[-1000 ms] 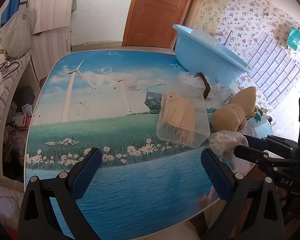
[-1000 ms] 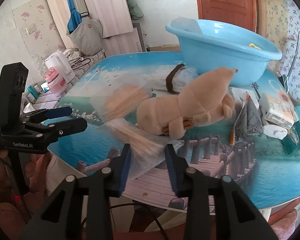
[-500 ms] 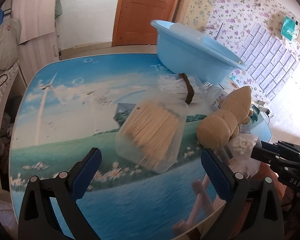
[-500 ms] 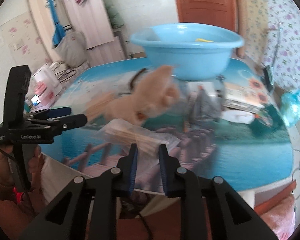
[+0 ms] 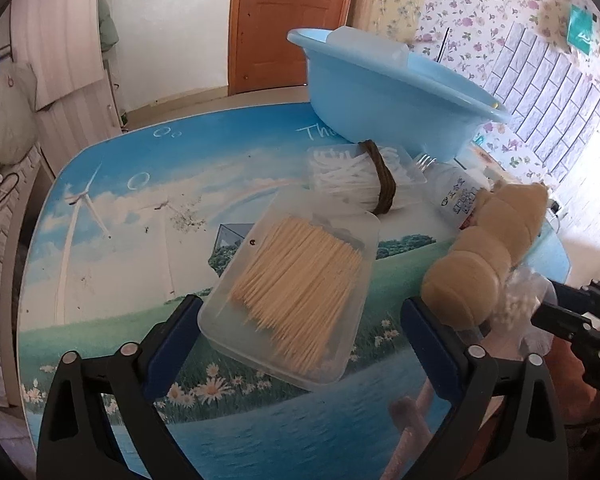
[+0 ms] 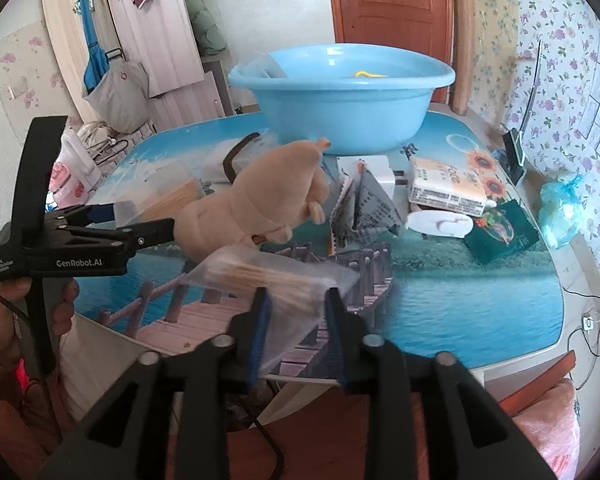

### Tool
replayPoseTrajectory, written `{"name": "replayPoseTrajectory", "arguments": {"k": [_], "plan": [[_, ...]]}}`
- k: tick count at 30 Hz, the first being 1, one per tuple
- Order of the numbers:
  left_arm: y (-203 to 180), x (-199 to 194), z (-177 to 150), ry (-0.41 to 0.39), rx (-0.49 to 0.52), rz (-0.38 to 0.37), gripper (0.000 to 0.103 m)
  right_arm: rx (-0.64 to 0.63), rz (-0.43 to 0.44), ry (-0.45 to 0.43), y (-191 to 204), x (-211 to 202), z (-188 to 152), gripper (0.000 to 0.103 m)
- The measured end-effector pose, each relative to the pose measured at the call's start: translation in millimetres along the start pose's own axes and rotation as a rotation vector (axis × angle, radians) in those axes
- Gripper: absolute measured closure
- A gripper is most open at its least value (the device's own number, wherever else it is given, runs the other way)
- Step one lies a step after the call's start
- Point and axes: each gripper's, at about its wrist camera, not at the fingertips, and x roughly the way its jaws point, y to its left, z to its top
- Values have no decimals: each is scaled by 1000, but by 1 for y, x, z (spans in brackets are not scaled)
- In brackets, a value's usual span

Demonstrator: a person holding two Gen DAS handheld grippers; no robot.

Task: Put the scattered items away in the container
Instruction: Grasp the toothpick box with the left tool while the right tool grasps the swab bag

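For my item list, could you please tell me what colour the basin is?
The basin is light blue, seen best in the right wrist view.

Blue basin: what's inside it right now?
Right wrist view shows a yellow looped item and a pale translucent pack leaning at the rim of the blue basin. Its wall covers the floor.

The basin (image 6: 342, 110) is pale blue, with something yellow (image 6: 366, 75) lying inside. The worktop (image 5: 148, 216) carries a printed scene: blue sky, white wind turbines, green grass with white daisies, blue water and a brown wooden pier. The plush toy (image 6: 256, 204) is tan. The toothpicks (image 5: 296, 284) are pale yellow in a clear box; the cotton swabs (image 5: 356, 178) are white, banded in brown. The door (image 5: 288, 20) is orange-brown, and the wallpaper (image 6: 556, 40) bears purple flowers on cream.
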Motion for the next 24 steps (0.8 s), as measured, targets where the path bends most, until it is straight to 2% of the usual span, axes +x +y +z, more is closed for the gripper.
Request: {"name": "replayPoseTrajectory", "arguments": {"k": [1, 2, 4, 7, 13, 20, 21, 22, 23, 24], "plan": [[-1, 0, 0, -2, 8, 12, 13, 1, -1, -3, 0, 0, 0, 53], [-1, -1, 0, -5, 17, 25, 19, 3, -1, -8, 0, -1, 0, 50], [0, -2, 1, -9, 29, 48, 24, -3, -7, -10, 1, -1, 0, 47], [1, 3, 4, -13, 31, 54, 25, -19, -20, -5, 4, 1, 0, 44], [1, 7, 7, -19, 48, 68, 23, -33, -17, 8, 7, 6, 0, 44], [2, 9, 9, -27, 51, 75, 22, 8, 14, 30, 7, 17, 0, 44], [2, 8, 8, -28, 52, 76, 23, 11, 18, 30, 7, 17, 0, 44], [2, 7, 8, -32, 53, 76, 30, 16, 27, 30, 6, 17, -1, 45], [3, 6, 7, -39, 54, 73, 41, 21, 42, 29, 5, 17, -1, 52], [3, 4, 7, -40, 55, 79, 41, 28, 55, 32, 5, 17, -2, 57]]}}
